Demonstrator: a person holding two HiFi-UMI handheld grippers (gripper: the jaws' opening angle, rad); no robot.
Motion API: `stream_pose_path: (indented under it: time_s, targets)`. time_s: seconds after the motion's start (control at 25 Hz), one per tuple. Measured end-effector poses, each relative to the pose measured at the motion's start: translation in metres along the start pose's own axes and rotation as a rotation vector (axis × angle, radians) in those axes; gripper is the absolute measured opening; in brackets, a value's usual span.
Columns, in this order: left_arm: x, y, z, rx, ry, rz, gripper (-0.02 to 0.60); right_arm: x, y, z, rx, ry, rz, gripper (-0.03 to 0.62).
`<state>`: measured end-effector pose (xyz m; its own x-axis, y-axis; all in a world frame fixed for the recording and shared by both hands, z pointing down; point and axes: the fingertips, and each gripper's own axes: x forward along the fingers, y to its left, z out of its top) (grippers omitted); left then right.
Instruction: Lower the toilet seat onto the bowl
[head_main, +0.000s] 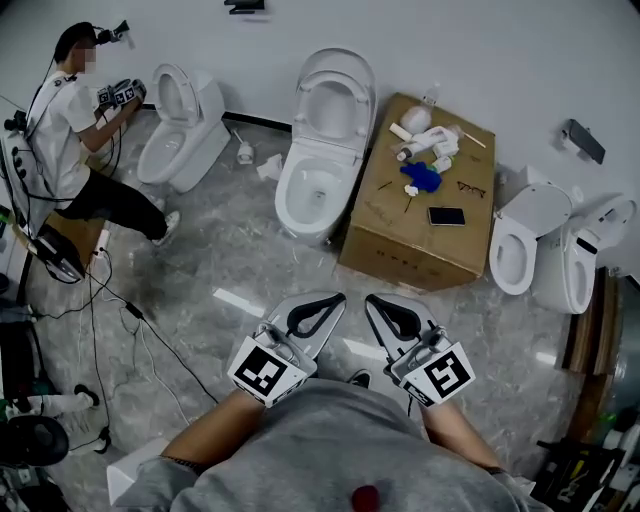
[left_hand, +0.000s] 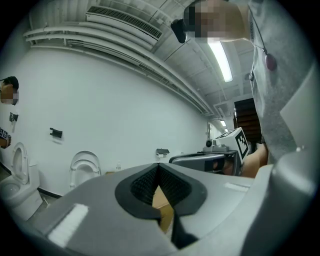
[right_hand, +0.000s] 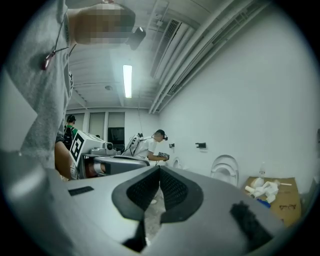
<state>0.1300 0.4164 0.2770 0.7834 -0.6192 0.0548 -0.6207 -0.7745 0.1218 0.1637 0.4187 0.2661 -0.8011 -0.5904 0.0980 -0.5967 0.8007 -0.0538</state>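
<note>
Low in the head view, just ahead of the person's forearms, the left gripper (head_main: 322, 308) and the right gripper (head_main: 388, 312) sit side by side, each with its jaws pressed together on nothing. Beyond them, across the marbled floor (head_main: 230, 250), a cardboard box (head_main: 400, 245) stands closed. On its top lie white pipe fittings (head_main: 432, 142), a blue object (head_main: 422, 177), spectacles (head_main: 470, 187) and a phone (head_main: 446, 215). Just left of the box is a white toilet (head_main: 284, 195). Its toilet seat (head_main: 338, 60) stands raised, upright near the wall, leaving the oval bowl uncovered, well apart from both grippers.
</note>
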Motion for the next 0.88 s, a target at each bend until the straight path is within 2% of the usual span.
stream_pose_path:
  time_s: [0.2,0.52,0.72,0.88]
  targets:
    - [-0.002,0.043,0.005,-0.033,0.011,-0.028,0.008,0.047,-0.005,0.0,-0.001,0.015,-0.021,0.014]
    - [-0.018,0.097,0.007,-0.042,0.006,-0.082,0.008,0.106,-0.005,0.001,0.009,0.036,-0.064,0.014]
    - [-0.026,0.123,0.008,-0.052,0.017,-0.077,0.008,0.13,-0.007,0.002,0.005,0.043,-0.08,0.014]
    - [-0.029,0.14,0.007,-0.016,-0.002,-0.069,0.008,0.142,-0.007,0.002,-0.004,0.052,-0.064,0.014]
